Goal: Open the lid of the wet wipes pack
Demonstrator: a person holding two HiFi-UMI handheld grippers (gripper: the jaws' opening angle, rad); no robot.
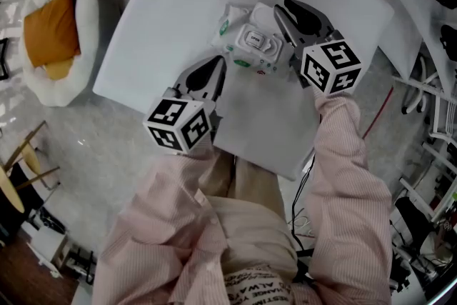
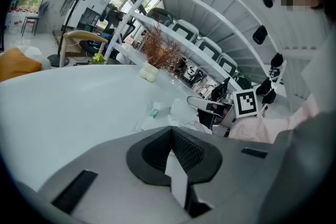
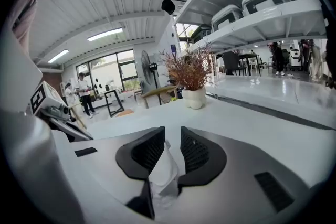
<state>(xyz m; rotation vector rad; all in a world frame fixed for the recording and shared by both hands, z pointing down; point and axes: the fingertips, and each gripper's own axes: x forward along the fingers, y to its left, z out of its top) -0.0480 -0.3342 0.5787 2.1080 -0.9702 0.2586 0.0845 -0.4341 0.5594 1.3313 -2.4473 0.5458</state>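
On table (image 1: 153, 36), well inside edges | wet wipes pack (image 1: 250, 43) | right gripper (image 1: 296, 14) alongside

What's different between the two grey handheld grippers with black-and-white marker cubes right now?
The left gripper has its jaws together; the right gripper has its jaws apart, with a crumpled white piece between them. The left gripper points at the near left edge of the white wet wipes pack; the right gripper is over its right end. Both are grey with black pads, carry a marker cube and sit low over the white table.
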